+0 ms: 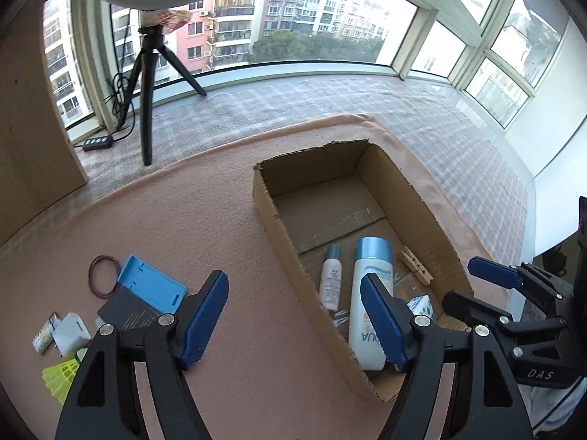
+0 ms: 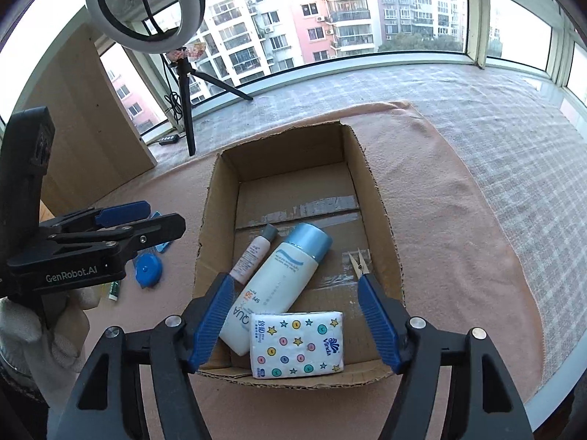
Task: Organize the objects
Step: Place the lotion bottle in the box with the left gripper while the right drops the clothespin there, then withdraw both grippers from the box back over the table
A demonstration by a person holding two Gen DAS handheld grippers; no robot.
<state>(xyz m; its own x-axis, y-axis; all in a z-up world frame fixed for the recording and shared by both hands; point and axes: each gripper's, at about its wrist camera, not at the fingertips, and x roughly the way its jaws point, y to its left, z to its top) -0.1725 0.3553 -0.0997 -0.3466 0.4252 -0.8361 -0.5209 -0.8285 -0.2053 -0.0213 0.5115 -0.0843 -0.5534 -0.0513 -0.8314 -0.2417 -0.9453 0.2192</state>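
Two grippers, both wide, nothing held: right gripper above tissue pack at cardboard box's near end; left gripper over its left wall. White bottle, small tube, clothespin lie farther inside.

"GenRobot.AI" on left hand-held gripper, "Vinda" on tissue pack, "SPF 50" on bottle

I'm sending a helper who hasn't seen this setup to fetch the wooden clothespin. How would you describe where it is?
Find the open cardboard box on the pink cloth. Inside, on the box floor by the right-hand wall, lies the clothespin, right of the large white bottle with the blue cap. It is the only bare wooden item there; its neighbours are two plastic bottles and a star-printed tissue pack.
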